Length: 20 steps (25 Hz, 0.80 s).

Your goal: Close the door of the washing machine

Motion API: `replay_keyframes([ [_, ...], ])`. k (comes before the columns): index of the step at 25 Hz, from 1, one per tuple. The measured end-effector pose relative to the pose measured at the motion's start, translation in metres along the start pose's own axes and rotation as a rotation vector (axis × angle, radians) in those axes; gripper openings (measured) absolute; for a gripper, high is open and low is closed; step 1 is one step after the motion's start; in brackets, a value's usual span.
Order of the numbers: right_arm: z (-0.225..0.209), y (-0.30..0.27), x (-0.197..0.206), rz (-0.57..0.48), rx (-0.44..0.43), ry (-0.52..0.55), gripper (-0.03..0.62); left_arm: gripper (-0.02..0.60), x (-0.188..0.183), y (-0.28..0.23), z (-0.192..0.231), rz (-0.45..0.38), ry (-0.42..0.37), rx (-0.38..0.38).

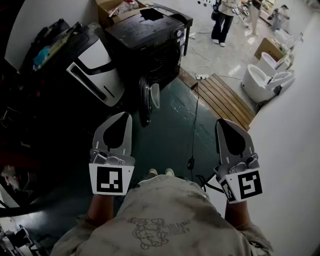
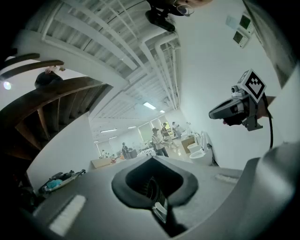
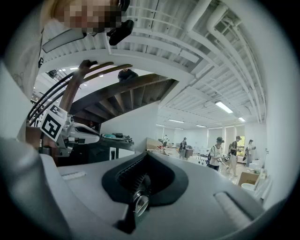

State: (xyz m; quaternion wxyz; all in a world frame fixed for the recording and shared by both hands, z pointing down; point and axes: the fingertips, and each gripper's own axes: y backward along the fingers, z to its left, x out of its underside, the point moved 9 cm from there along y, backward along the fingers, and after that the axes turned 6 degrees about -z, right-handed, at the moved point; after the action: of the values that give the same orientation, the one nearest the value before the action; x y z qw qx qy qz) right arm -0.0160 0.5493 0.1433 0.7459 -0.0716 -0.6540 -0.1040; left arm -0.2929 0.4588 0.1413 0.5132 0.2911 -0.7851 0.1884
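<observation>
The black washing machine (image 1: pixel 150 42) stood at about 12 o'clock from the person, a little to the left, at the far edge of the dark green floor (image 1: pixel 172 135). Its round door (image 1: pixel 148 99) hung open, swung out from the front toward the person, with the paler glass bowl facing 3 o'clock. The left tongs (image 1: pixel 124 118) were held out at roughly 11 o'clock, their tip near the lower edge of the door but not touching it. Their jaws lay closed together with nothing between them. The right tongs (image 1: pixel 223 123) were at 1 o'clock, well apart from the left pair and from the machine, and were likewise closed and empty (each gripper view showed only the room beyond its own jaws). A black cable (image 1: pixel 193 131) ran along the floor between the two tongs. At 2 o'clock lay a slatted wooden platform (image 1: pixel 223 100), with white toilets (image 1: pixel 262 77) beyond it against the wall. A cardboard box (image 1: pixel 116 10) sat behind the machine.
</observation>
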Motion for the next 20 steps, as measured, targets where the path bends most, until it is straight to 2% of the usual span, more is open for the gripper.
replay_keyframes([
  [7,-0.007,-0.008,0.006,0.030,0.001,-0.031,0.028,0.002,0.000,-0.008,0.002,0.015,0.028,-0.012],
  [11,-0.012,-0.009,0.014,0.050,-0.011,-0.038,0.028,0.002,0.000,-0.019,-0.002,0.021,0.017,0.003],
  [14,-0.020,-0.007,0.022,0.060,-0.004,-0.046,0.028,0.002,0.005,-0.027,-0.009,0.041,0.014,-0.016],
  [16,-0.024,-0.003,0.026,0.064,0.002,-0.054,0.028,0.002,0.009,-0.032,-0.013,0.048,0.038,-0.020],
  [19,-0.034,0.002,0.027,0.068,0.018,-0.051,0.028,0.003,0.007,-0.039,-0.016,0.024,0.113,-0.036],
  [20,-0.037,0.004,0.027,0.069,0.025,-0.050,0.028,0.033,0.006,-0.040,-0.016,0.015,0.132,-0.050],
])
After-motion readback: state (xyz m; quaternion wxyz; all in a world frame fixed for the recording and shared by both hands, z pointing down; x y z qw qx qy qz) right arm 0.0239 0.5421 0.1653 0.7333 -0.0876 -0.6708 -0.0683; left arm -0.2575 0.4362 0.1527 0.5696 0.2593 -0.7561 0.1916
